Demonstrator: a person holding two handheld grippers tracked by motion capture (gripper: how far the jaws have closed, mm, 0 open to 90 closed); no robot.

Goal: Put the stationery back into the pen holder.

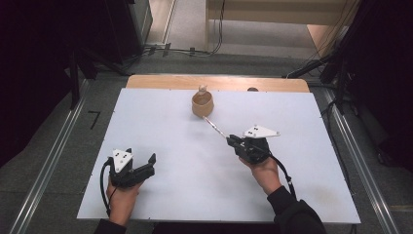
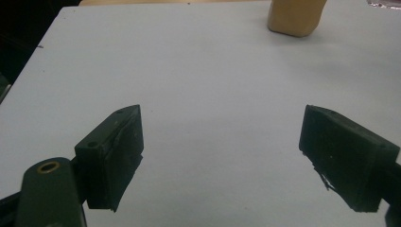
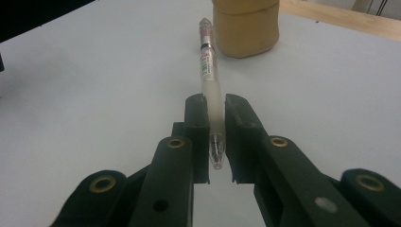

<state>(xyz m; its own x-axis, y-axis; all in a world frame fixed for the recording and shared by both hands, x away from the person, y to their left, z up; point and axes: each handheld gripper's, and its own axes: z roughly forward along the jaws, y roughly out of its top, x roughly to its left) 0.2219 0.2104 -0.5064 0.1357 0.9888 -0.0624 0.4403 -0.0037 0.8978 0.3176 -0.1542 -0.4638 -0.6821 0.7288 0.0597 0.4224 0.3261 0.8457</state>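
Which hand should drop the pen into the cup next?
Right, probably. The right gripper already clamps the pen, which points at the cup; the left gripper rests open and farther back.

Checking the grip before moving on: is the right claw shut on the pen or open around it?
Shut on it. In the right gripper view the right claw pinches the pen by its clear end, both pads touching it.

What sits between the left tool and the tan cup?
Nothing: bare white tabletop runs from the open left tool to the tan rounded cup, as the left gripper view shows.
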